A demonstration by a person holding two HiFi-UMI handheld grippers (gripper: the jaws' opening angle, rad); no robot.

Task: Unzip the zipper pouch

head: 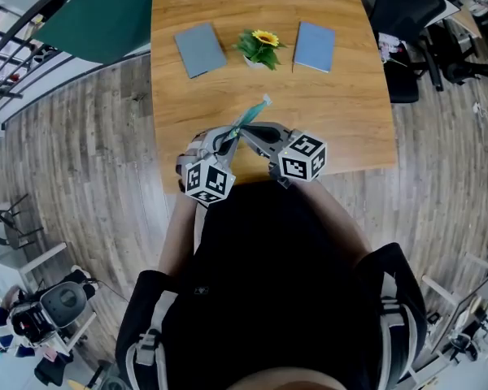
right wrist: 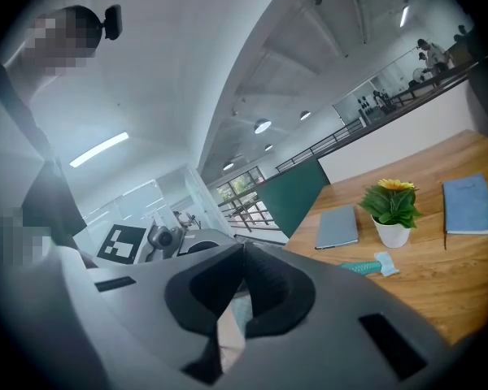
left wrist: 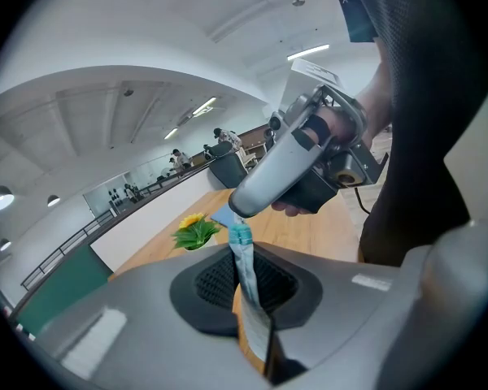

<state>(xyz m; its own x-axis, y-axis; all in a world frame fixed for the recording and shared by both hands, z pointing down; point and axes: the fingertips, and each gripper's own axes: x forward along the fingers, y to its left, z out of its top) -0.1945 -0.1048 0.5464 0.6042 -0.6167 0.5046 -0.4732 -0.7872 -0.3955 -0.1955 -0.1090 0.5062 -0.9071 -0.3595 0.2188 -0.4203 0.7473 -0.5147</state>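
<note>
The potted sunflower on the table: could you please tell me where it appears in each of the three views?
Head view: the potted sunflower is at top centre, between two notebooks.
Left gripper view: left of centre, just left of the zipper pouch.
Right gripper view: right of centre, between the same notebooks.
Shared landmark: the wooden table it stands on.

A potted sunflower [head: 259,47] is set at the far side of a wooden table [head: 342,112], flanked by a grey-blue notebook [head: 200,49] on the left and a blue notebook [head: 315,46] on the right, each laid flat and apart from it; a black office chair [head: 407,15] is seen past the right corner
</note>
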